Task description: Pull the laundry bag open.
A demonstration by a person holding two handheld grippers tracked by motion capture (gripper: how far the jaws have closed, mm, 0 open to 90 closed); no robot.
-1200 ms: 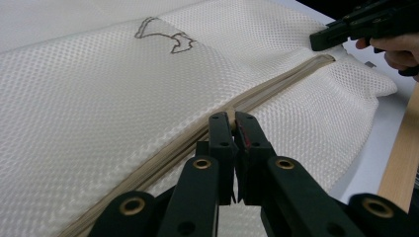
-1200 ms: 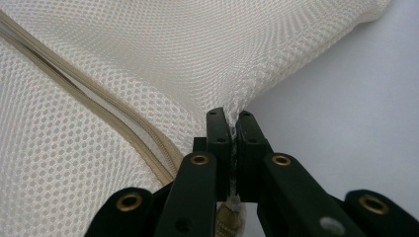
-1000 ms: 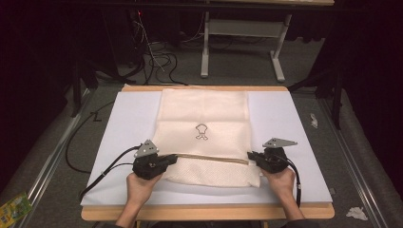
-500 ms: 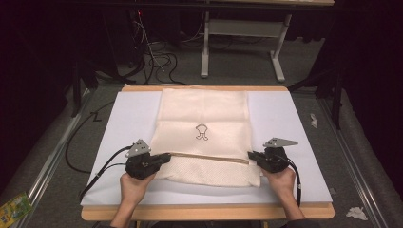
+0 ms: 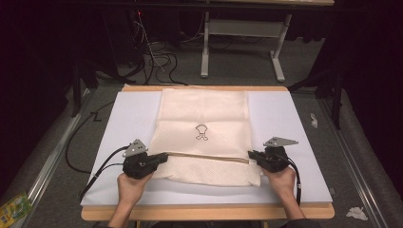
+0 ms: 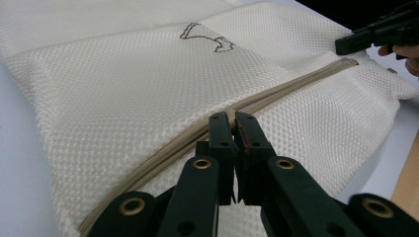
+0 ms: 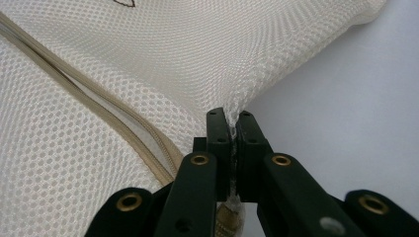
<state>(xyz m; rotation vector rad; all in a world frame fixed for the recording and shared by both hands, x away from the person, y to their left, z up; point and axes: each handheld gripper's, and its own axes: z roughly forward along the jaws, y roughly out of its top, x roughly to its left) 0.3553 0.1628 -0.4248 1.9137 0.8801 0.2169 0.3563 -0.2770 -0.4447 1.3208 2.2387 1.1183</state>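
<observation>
A cream mesh bag (image 5: 204, 109) with a small dark emblem (image 5: 201, 132) lies flat on the white board. A tan zipper (image 5: 209, 157) runs across its near part. My left gripper (image 5: 164, 156) is at the zipper's left end. In the left gripper view its jaws (image 6: 232, 118) are shut right on the zipper line (image 6: 296, 84), and what sits between them is hidden. My right gripper (image 5: 251, 154) is at the bag's right edge. In the right gripper view it (image 7: 230, 118) is shut on a pinched fold of mesh (image 7: 99, 74), beside the zipper (image 7: 74, 94), whose tapes stand parted.
The white board (image 5: 294, 123) rests on a wooden table (image 5: 209, 213). Cables (image 5: 157, 59) and a grey table frame (image 5: 205, 52) are on the floor behind. Crumpled paper (image 5: 356, 213) lies at the right and a green packet (image 5: 12, 209) at the bottom left.
My left gripper has slid a short way to the left along the zipper line. The right gripper has held still on the bag's edge.
</observation>
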